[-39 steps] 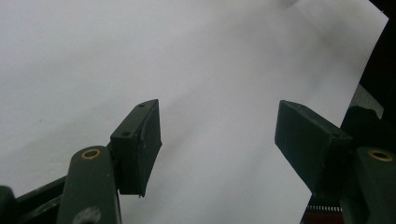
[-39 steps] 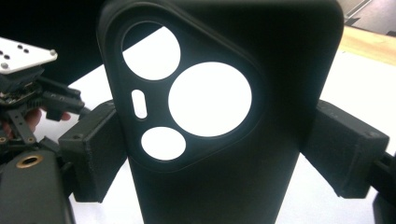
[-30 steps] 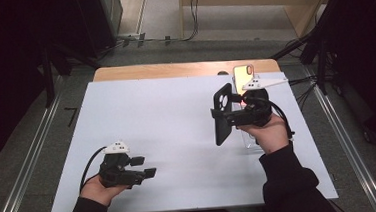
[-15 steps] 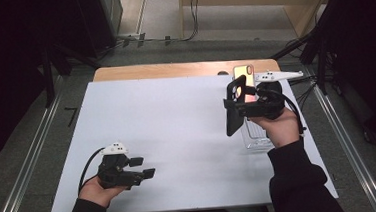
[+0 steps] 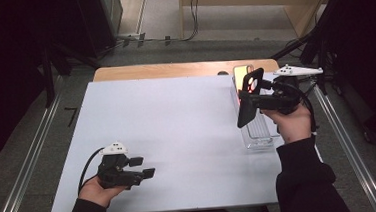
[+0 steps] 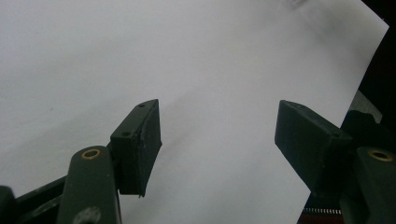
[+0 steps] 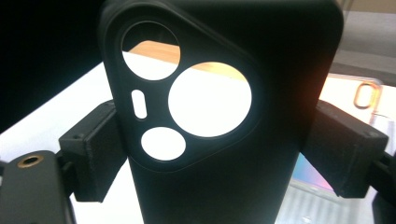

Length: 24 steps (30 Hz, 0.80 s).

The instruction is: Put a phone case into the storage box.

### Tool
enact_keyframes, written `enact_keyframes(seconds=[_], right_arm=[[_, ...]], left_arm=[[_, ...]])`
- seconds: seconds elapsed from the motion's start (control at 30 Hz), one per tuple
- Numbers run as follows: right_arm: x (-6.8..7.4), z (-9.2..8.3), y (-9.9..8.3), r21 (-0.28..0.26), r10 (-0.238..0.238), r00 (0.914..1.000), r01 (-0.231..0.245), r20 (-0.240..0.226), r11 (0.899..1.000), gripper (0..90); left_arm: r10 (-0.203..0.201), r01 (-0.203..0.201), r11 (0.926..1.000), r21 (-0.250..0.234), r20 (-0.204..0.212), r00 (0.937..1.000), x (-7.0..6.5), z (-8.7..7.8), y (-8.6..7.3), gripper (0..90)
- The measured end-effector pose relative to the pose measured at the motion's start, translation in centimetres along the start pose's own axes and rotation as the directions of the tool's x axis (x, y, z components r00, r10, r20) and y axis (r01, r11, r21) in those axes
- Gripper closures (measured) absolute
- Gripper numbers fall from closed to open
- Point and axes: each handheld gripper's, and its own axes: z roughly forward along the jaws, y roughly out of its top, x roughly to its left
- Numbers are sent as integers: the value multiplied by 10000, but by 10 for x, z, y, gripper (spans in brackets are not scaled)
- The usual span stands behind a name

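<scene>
A black phone case (image 5: pixel 248 97) with round camera cut-outs hangs upright above the table's right side, and my right gripper (image 5: pixel 248 104) is shut on its two long edges. In the right gripper view the phone case (image 7: pixel 224 116) stands close up, with the right gripper (image 7: pixel 210 154) pressing its pads on both sides. Just beyond the case a phone (image 5: pixel 240 72) with a lit screen lies flat near the far edge. My left gripper (image 5: pixel 147 167) rests low at the front left, its jaws open over bare white sheet. Nothing lies between the jaws of the left gripper (image 6: pixel 217 140).
A clear plastic tray (image 5: pixel 259 137) lies under and in front of the held case. A white sheet (image 5: pixel 177 122) covers the table, and a wooden strip (image 5: pixel 173 69) shows along the far edge. Metal rails run down both sides.
My right gripper has carried the case to the right and a little farther away, over the clear tray. The left gripper has stayed put.
</scene>
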Motion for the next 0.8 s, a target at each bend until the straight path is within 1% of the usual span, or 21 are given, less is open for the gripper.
enact_keyframes(seconds=[0.07,0.13,0.27,0.37,0.5,0.57,0.7,0.8], right_arm=[[-3,0,1,-8,27,9998,-27,171,10000,118],[-7,1,1,-29,33,9996,-33,293,10000,118],[-16,2,2,-127,151,9978,-143,650,9998,118],[-23,3,3,-198,348,9960,-333,825,9993,118],[-27,10,3,-156,196,9926,-178,1199,9997,118],[-29,13,4,-204,188,9908,-162,1339,9997,119],[-33,19,5,-345,291,9870,-239,1578,9991,119],[-38,23,5,-369,347,9855,-290,1659,9989,119]], left_arm=[[-142,143,9998,-159,106,9998,1,0,0,321],[-226,227,9996,-160,60,9997,2,-1,-1,320],[-214,213,9996,-183,-54,9998,1,-1,-2,321],[-171,169,9997,-181,-106,9998,1,-1,-3,321],[-224,220,9996,-193,-180,9996,0,-3,-5,320],[-231,225,9994,-272,-223,9995,0,-4,-6,321],[-315,306,9989,-366,-244,9992,-1,-6,-8,321],[-316,305,9989,-355,-303,9990,-1,-7,-9,321]])
